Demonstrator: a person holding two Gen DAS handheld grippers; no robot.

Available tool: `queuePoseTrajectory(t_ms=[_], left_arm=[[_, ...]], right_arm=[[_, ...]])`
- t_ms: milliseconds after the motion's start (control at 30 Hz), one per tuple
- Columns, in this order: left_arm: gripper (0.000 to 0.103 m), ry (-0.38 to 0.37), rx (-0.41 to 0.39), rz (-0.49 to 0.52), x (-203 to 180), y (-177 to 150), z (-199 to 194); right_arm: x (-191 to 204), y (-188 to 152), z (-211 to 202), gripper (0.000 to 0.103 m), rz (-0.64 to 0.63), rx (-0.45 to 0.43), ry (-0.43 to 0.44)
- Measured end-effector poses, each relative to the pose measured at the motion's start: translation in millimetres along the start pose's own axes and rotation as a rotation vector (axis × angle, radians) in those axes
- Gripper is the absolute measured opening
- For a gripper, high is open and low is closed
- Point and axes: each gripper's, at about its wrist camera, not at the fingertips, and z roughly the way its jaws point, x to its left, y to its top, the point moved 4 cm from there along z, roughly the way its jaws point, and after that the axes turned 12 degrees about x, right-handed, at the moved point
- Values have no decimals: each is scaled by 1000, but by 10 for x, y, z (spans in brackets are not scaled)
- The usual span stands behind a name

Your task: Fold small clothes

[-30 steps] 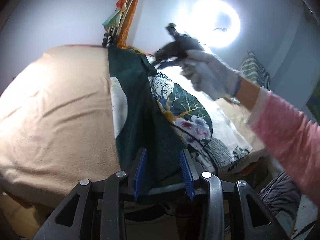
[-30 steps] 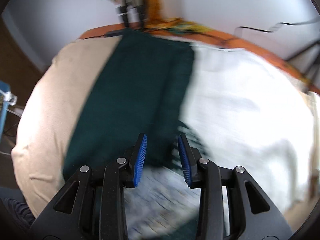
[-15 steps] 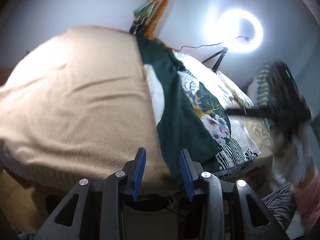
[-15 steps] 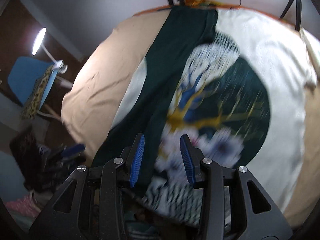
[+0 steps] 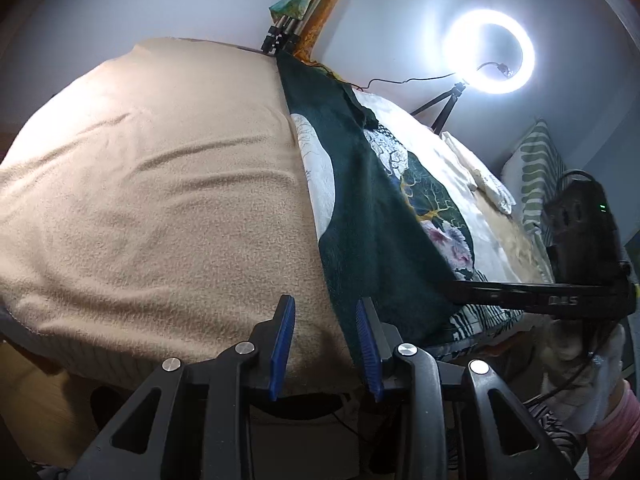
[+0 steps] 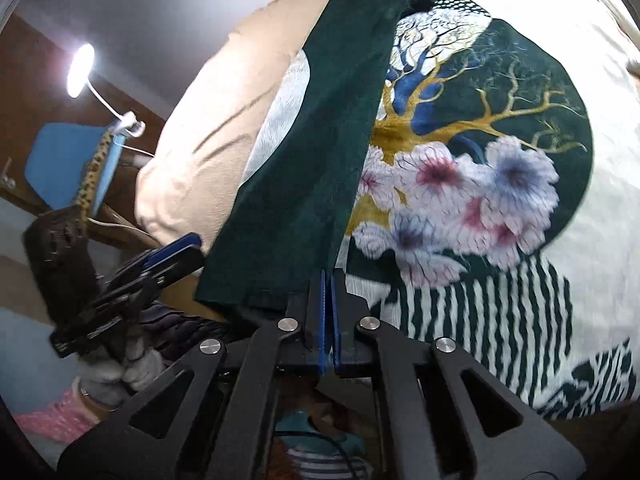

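Observation:
A long dark green garment lies in a strip along the bed, folded lengthwise; it also shows in the right wrist view. My left gripper is open and empty, at the garment's near left corner by the bed's edge. My right gripper is shut on the garment's near right corner at the hem. In the left wrist view it reaches in from the right to that corner. In the right wrist view the left gripper shows at the left.
The bed carries a beige blanket on the left and a printed sheet with tree and flowers on the right. A ring light on a tripod stands behind. A striped pillow lies far right. A lamp stands left.
My left gripper let go of the garment's near edge and shifted left and back. My right gripper came down from the far end to the near hem and shut on it.

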Motion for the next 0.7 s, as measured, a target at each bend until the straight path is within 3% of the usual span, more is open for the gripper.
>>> queuePoseTrajectory(t_ms=[100,167,200,267,400,567,700], left_arm=[[31,10,1,2,-2,18,7],[31,26,2,10,-19,34,17],[31,34,-1,19,-39,44,15],[31,52,-13,41,-91,70,-2],[31,85,-35,106,-261,158,8],[31,161,-16,218,-469,143,158],[31,150,-50,252,-626,148,147]], right_arm=[[-115,-59,-90,4,15,-25,19],[-148,-77,-103,6,6,-26,-21],[-142,-75,-90,10,8,-19,-33],[-168,-98,-115,29,7,-23,-40],[-198,-134,-247,31,-20,-59,-81],[-260,-158,-579,36,-25,-176,-126],[-405,-197,-989,44,-10,-292,-150]])
